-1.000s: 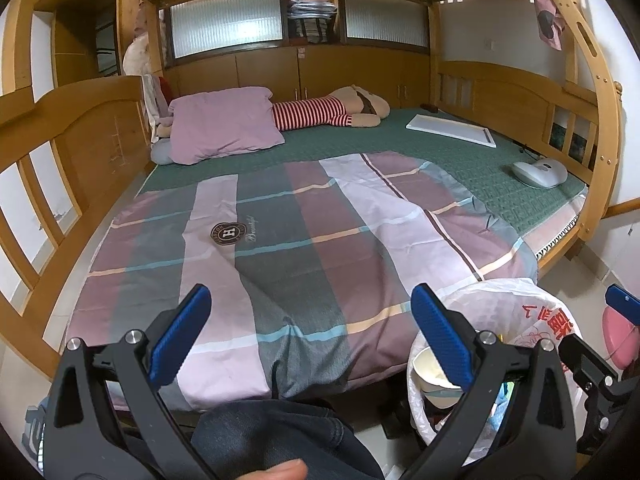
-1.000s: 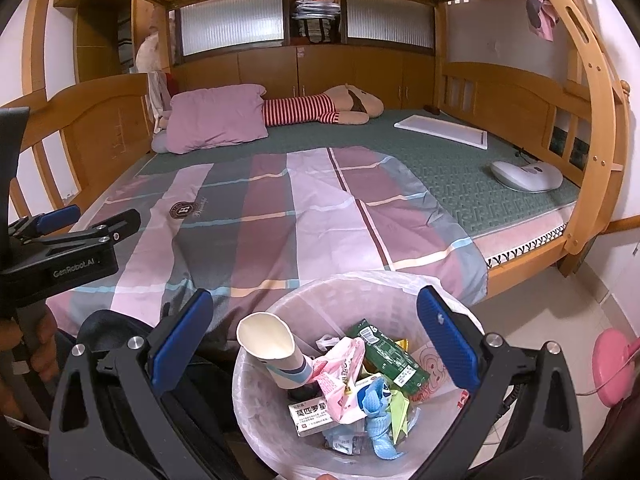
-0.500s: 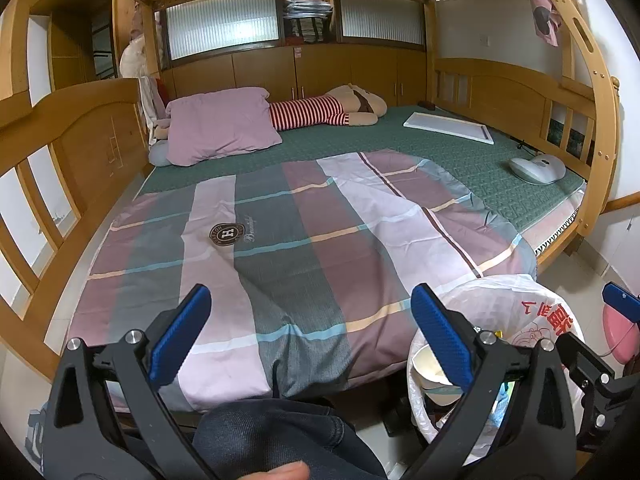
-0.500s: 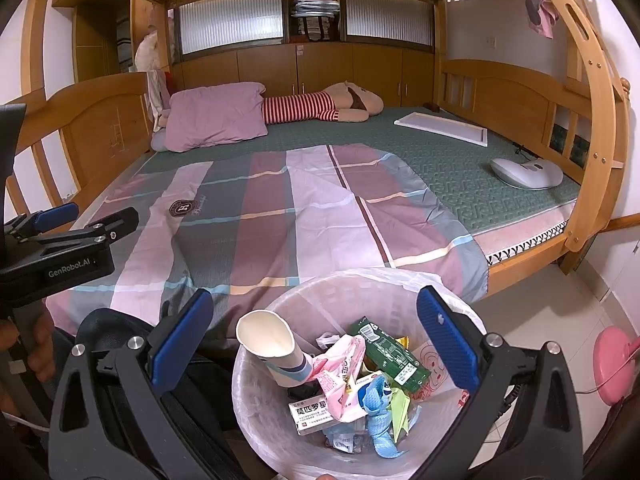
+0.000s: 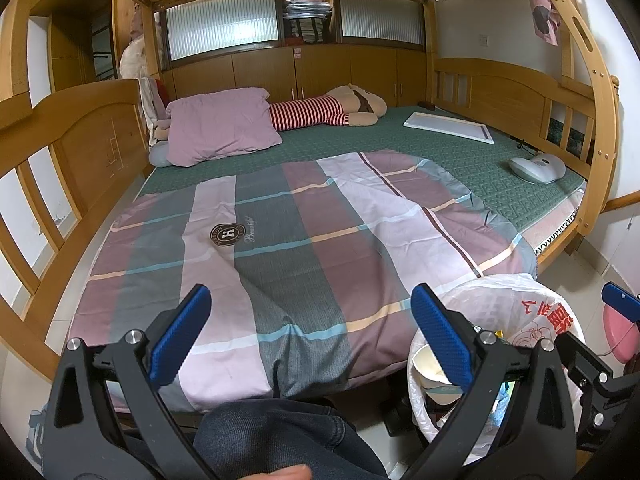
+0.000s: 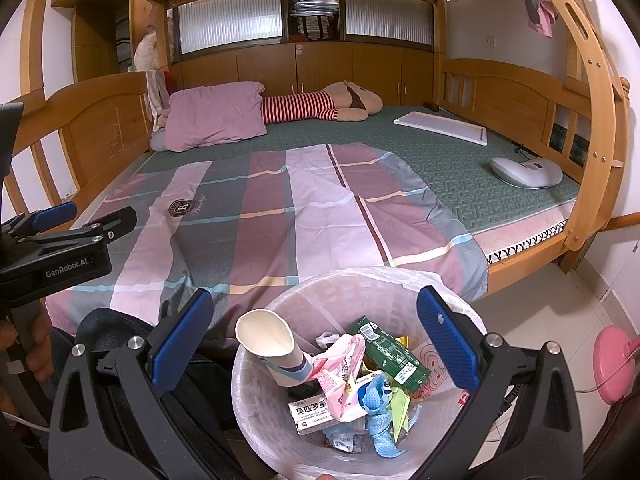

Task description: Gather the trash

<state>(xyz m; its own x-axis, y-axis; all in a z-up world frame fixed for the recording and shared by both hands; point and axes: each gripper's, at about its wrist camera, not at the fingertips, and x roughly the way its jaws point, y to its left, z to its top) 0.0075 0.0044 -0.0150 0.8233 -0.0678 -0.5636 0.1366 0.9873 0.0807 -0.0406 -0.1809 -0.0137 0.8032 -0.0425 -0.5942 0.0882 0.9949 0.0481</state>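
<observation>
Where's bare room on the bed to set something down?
Free: the striped sheet, bare from the foot edge up to its logo. Also the green mat between the sheet, the white board and the grey pad. Crowded: the head end, with the pink pillow and striped plush toy, and the trash bin beside the foot edge.

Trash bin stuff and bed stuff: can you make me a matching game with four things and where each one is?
Things:
1. paper cup
2. striped plush toy
3. white board
4. pink pillow

Places:
A. flat on the green mat, far right of the bed
B. in the lined trash bin, leaning at its left side
C. near the headboard, on the left
D. lying along the back of the bed, next to the pillow

Pairs: 1-B, 2-D, 3-A, 4-C
</observation>
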